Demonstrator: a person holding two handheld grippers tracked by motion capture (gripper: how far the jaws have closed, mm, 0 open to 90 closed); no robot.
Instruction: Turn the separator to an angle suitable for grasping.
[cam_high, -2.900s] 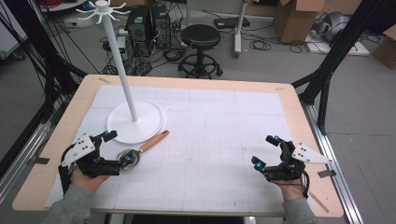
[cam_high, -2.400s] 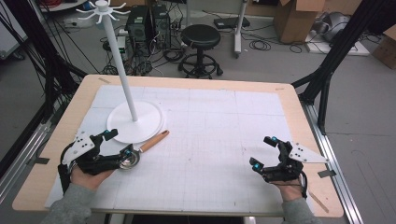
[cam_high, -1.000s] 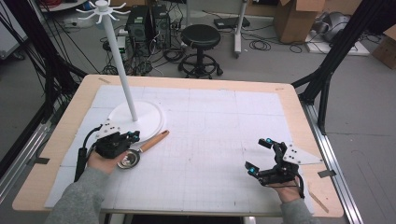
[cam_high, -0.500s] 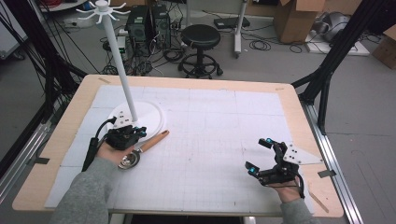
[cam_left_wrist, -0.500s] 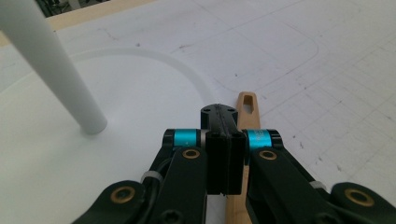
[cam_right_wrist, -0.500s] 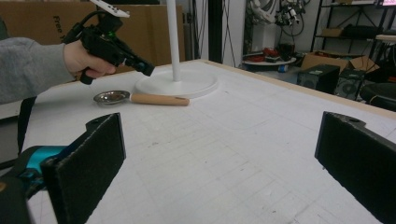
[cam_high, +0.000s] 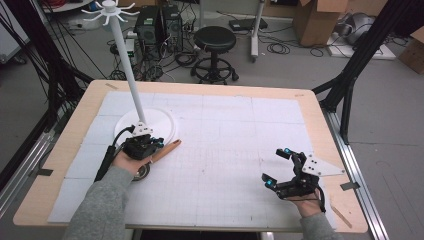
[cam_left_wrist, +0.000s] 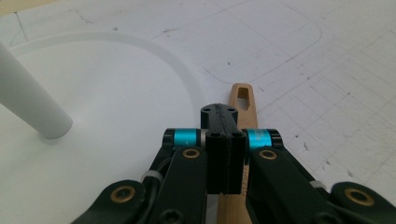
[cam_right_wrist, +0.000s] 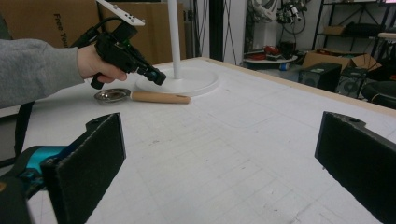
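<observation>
Above the spoon (cam_high: 157, 156), my left gripper (cam_high: 150, 145) has moved up from the table edge, jaws shut empty; right gripper (cam_high: 276, 167) idles open.

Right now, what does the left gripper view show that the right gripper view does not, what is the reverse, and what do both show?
Left gripper view: the left gripper from behind, jaws shut, over the handle, and the slot at the handle's end.
Right gripper view: the metal bowl on the handle, the hand that holds the left gripper above it, and the open right gripper.
Both: the handle, the white base and its pole.
</observation>
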